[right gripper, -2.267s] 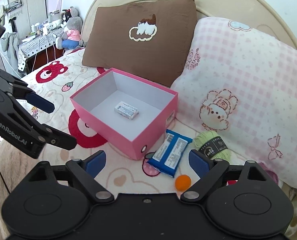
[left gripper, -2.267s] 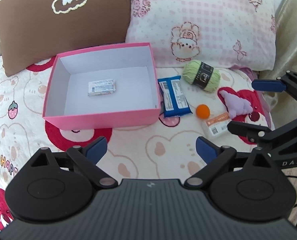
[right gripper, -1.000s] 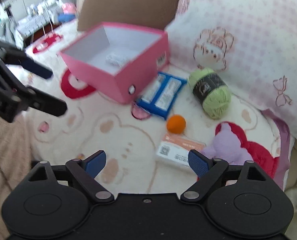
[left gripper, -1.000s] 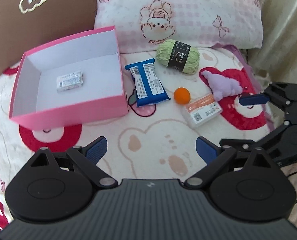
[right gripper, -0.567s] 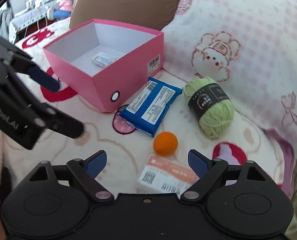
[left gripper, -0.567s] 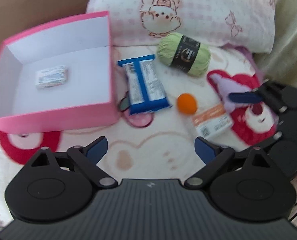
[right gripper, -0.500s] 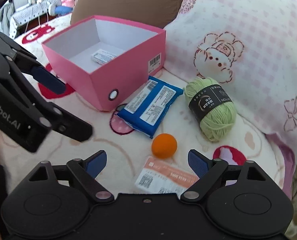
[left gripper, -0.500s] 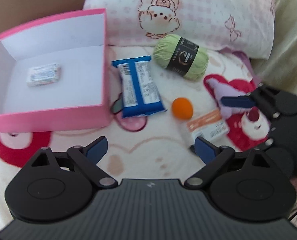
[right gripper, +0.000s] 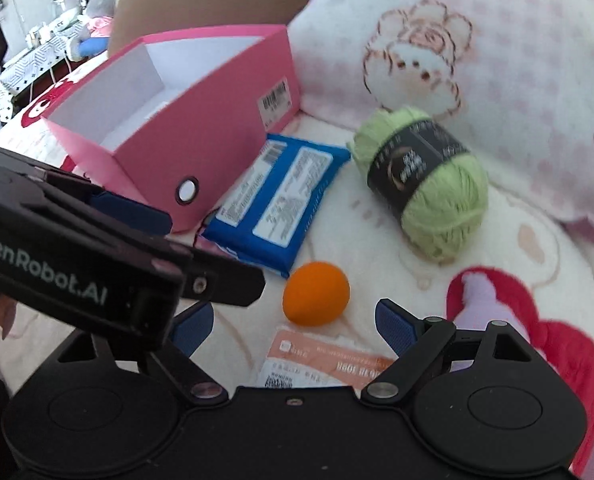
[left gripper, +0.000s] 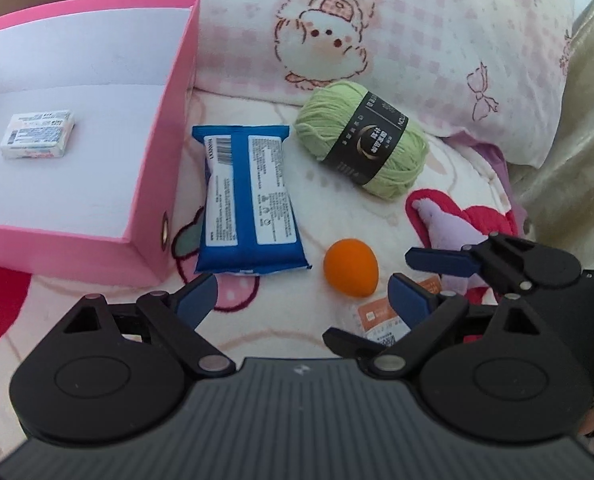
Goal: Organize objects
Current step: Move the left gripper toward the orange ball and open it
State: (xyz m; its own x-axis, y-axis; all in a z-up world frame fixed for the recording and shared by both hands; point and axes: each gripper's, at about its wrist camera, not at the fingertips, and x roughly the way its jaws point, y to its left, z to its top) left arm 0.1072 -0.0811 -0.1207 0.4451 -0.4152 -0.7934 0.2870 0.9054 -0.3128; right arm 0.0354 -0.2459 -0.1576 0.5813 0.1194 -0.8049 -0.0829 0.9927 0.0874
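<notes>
Left wrist view: your left gripper [left gripper: 303, 294] hovers with nothing between its closing blue pads; the round orange ball [left gripper: 350, 266] lies just ahead, the blue plastic wipes packet [left gripper: 249, 200] ahead-left, touching the open pink cardboard box [left gripper: 147, 208]. Your right gripper [right gripper: 293, 322] stands wide apart, empty, above the ball and the orange-and-white flat carton [right gripper: 321, 364].

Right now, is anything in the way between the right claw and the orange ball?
No. The orange ball lies just ahead of the open right claw, bare blanket between. The left claw hangs beside it.
</notes>
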